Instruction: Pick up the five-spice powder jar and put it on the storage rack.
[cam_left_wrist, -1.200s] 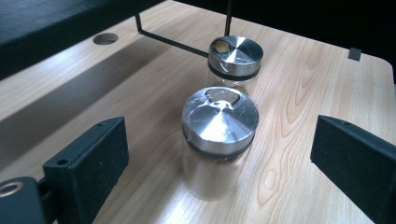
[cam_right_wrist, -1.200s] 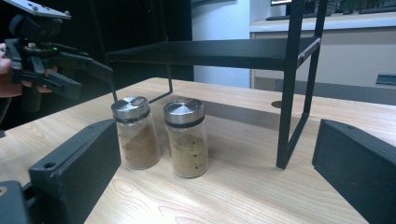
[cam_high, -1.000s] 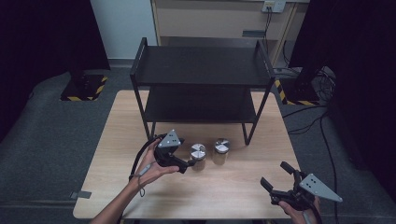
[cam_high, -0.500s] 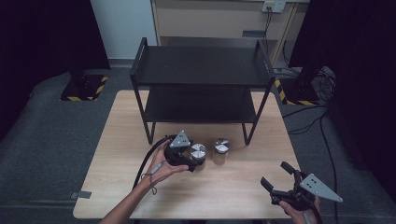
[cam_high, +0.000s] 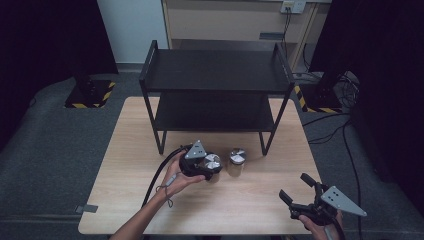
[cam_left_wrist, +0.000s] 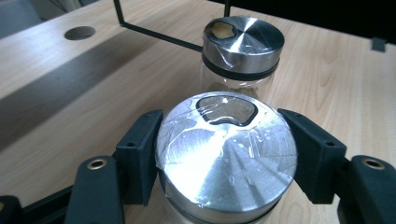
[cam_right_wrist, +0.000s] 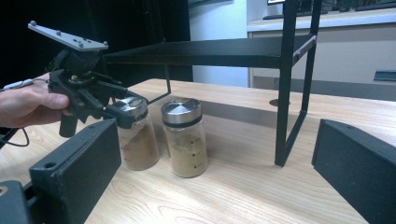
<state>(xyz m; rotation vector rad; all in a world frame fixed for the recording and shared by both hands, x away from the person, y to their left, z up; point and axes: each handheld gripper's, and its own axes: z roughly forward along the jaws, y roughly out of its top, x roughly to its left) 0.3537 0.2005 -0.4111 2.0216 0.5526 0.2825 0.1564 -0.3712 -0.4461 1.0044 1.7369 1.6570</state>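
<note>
Two glass spice jars with silver lids stand side by side on the wooden table (cam_high: 250, 205), in front of a black shelf rack (cam_high: 215, 70). My left gripper (cam_high: 212, 162) reaches in from the left, its jaws pressed on both sides of the left jar's lid (cam_left_wrist: 226, 149). That jar (cam_right_wrist: 137, 149) holds brown powder and rests on the table. The second jar (cam_high: 237, 156) stands free just to its right, also seen as the second jar (cam_left_wrist: 243, 42) beyond the held lid. My right gripper (cam_high: 294, 186) hovers open near the table's front right, nothing between its jaws.
The two-tier rack spans the back half of the table; its front legs (cam_right_wrist: 285, 116) stand just behind the jars. A round hole (cam_left_wrist: 79, 32) is cut in the tabletop under the rack. Cables and a hazard-striped base (cam_high: 87, 95) lie on the floor.
My left gripper has moved right along the table and its jaws now enclose the left jar's lid. The right gripper has stayed put.
</note>
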